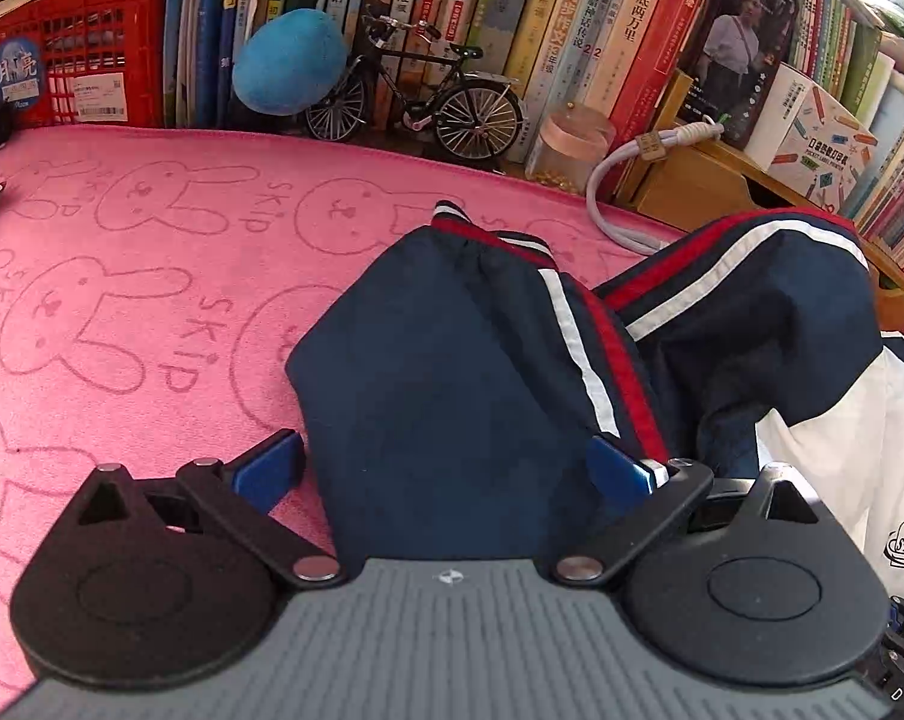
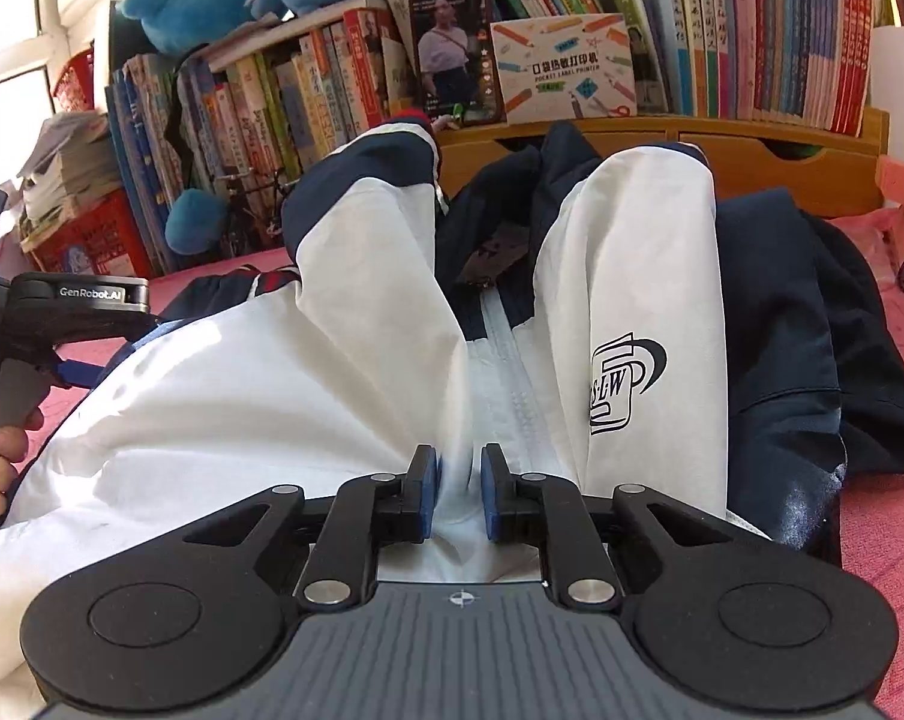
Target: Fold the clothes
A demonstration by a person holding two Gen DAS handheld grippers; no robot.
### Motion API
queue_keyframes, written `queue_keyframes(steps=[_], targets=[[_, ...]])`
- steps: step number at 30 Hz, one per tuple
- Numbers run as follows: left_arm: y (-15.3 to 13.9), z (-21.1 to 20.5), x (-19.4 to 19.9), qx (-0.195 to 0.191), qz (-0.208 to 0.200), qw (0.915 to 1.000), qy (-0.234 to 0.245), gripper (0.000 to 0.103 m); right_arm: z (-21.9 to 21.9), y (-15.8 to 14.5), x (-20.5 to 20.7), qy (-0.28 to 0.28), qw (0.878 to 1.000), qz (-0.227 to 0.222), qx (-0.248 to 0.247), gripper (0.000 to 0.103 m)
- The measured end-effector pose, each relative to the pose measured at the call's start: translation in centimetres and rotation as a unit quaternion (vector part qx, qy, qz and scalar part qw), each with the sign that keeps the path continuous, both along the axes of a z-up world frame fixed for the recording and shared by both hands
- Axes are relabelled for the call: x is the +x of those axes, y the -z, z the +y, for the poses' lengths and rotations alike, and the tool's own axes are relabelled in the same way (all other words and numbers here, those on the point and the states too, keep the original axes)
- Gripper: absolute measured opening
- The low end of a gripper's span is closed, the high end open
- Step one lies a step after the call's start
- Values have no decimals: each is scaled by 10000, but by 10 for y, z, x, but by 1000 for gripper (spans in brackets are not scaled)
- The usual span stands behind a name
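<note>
Best done slowly: jacket (image 2: pixel 344 372) heaped on pink mat (image 1: pixel 122 300), navy sleeve (image 1: pixel 452 372) toward twelve o'clock. Right gripper (image 2: pixel 459 489) clenched on white hem; left gripper (image 1: pixel 446 474) spread wide, straddling sleeve, gripping nothing. Pinch cuff edge, then draw flat.

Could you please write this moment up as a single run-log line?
stage: gathering jacket on pink mat | left claw: open, straddling navy sleeve | right claw: shut on white front by zipper

Both grippers angled downward

The left gripper (image 1: pixel 446 468) is held wide apart; the right gripper (image 2: pixel 459 489) is pinched nearly together on white fabric (image 2: pixel 224 396).
</note>
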State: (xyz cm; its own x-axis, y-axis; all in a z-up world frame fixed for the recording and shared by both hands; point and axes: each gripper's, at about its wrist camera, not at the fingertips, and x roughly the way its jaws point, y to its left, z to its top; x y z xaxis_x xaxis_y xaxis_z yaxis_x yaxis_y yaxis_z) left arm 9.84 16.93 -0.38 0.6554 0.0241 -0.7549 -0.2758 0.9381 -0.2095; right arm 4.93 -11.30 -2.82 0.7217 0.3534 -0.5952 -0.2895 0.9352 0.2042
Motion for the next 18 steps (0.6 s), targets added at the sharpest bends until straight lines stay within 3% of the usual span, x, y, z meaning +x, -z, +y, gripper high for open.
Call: queue_keyframes(steps=[1, 2, 5, 6, 11, 16, 18], targets=[[-3, -3, -1, 110, -54, 9999, -55, 54, -2, 1, 1, -1, 10000, 23, 84, 17], [-5, -3, -2, 155, -46, 9998, -141, 39, -4, 1, 1, 0, 9999, 43, 158, 17], [-19, 15, -8, -166, -318, 9990, -275, 12, -8, 2, 2, -47, 9994, 64, 338, 23], [-25, 22, -11, -220, -404, 9984, -315, 8, -11, 2, 2, -128, 9986, 69, 503, 27], [-73, 57, -24, -96, -1077, 9925, -563, 5, -22, -5, -4, -354, 9894, -14, 1409, 74], [-130, 98, -45, 699, -1615, 9752, -1341, 5, -4, -17, -12, -512, 9944, -206, 900, 87], [-143, 129, -59, 965, -1745, 9622, -1853, 5, -1, -21, -19, -655, 9934, -334, 877, 94]])
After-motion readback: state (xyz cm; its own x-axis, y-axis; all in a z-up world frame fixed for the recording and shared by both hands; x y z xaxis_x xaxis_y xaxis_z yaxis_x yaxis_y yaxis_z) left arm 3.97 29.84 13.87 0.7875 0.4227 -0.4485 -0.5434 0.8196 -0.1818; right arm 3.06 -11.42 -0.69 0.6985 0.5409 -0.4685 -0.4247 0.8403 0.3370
